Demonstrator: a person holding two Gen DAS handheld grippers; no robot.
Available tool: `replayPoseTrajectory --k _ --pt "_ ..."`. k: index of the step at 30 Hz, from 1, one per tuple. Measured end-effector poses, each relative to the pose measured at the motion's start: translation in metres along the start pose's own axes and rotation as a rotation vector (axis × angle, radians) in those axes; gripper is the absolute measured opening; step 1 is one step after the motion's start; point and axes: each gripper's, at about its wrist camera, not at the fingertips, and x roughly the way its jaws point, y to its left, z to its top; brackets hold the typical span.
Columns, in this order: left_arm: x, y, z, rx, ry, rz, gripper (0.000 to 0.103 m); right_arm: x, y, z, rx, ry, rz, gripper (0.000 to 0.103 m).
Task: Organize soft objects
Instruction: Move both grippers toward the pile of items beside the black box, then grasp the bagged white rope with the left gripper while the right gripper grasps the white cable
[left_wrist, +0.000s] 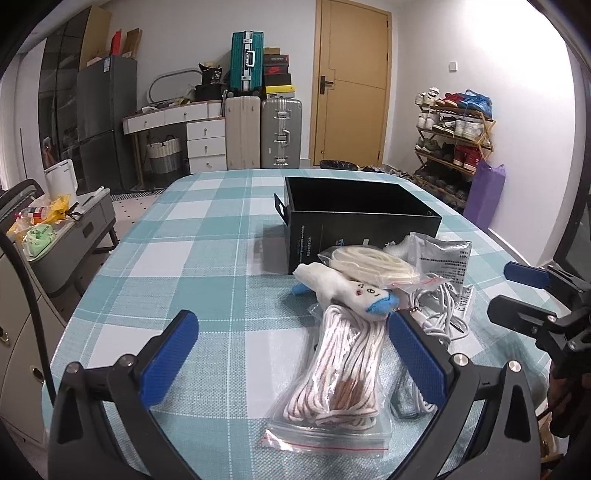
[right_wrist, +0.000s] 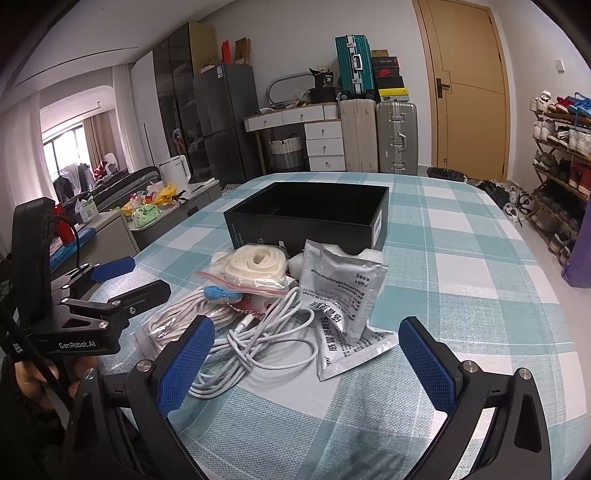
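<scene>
An open black box (left_wrist: 354, 210) stands on the checked table; it also shows in the right wrist view (right_wrist: 314, 218). In front of it lies a pile: a bagged red-and-white rope (left_wrist: 340, 373), a small white-and-blue plush (left_wrist: 351, 291), a bagged cream cord coil (left_wrist: 369, 264) (right_wrist: 258, 264), a white cable (right_wrist: 266, 347) and a silver foil packet (right_wrist: 340, 291). My left gripper (left_wrist: 291, 354) is open, low over the table, with the rope bag between its fingers. My right gripper (right_wrist: 306, 362) is open, just short of the cable and packet.
The teal checked tablecloth (left_wrist: 207, 236) covers the table. A grey cabinet (left_wrist: 70, 229) with clutter stands to the left. Suitcases (left_wrist: 262, 133), a desk and a shoe rack (left_wrist: 454, 144) line the far wall. Each gripper shows in the other's view, the right (left_wrist: 532, 295) and the left (right_wrist: 107, 288).
</scene>
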Motion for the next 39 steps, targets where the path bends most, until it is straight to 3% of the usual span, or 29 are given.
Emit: replayPoseTrajectory --k 17,25,39 --pt "0.010 0.001 -0.008 0.053 0.053 0.013 0.103 0.023 0.020 -0.003 -0.033 0.089 0.027 0.098" --pt "0.009 0.017 -0.006 -0.014 0.051 0.018 0.103 0.039 0.031 -0.002 -0.043 0.136 0.021 0.098" --pt "0.008 0.021 -0.004 -0.029 0.054 0.015 0.103 0.057 0.043 -0.003 -0.058 0.217 -0.006 0.098"
